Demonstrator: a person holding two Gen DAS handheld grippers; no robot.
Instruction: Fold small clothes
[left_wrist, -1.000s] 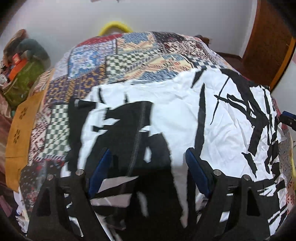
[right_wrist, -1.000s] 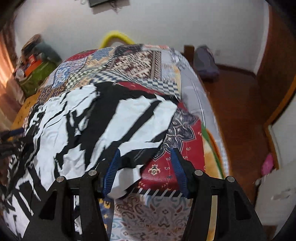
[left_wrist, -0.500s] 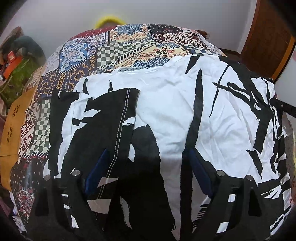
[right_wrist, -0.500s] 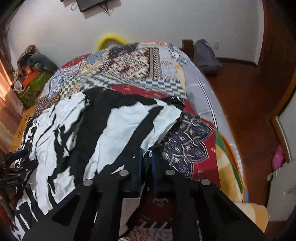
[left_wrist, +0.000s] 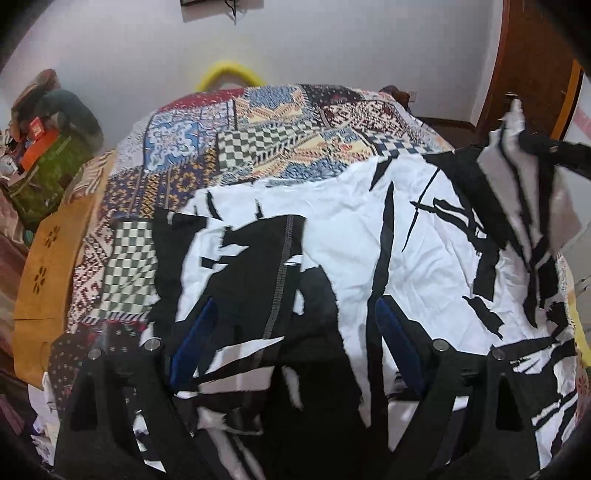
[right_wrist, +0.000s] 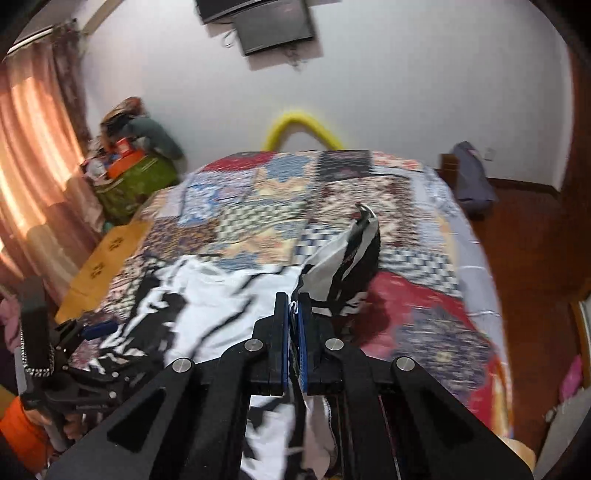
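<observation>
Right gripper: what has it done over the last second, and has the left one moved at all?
The right gripper, open beside the garment's right edge a second ago, has shut on the black-and-white shirt and lifted that edge off the patchwork bedspread, carrying it up and inward. The left gripper is still open over the shirt's near left part, and the rest of the shirt stays spread flat.

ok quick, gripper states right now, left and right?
Left gripper: open, jaws spread over the black-and-white shirt, holding nothing.
Right gripper: shut on the shirt's edge, lifting it off the quilt.
</observation>
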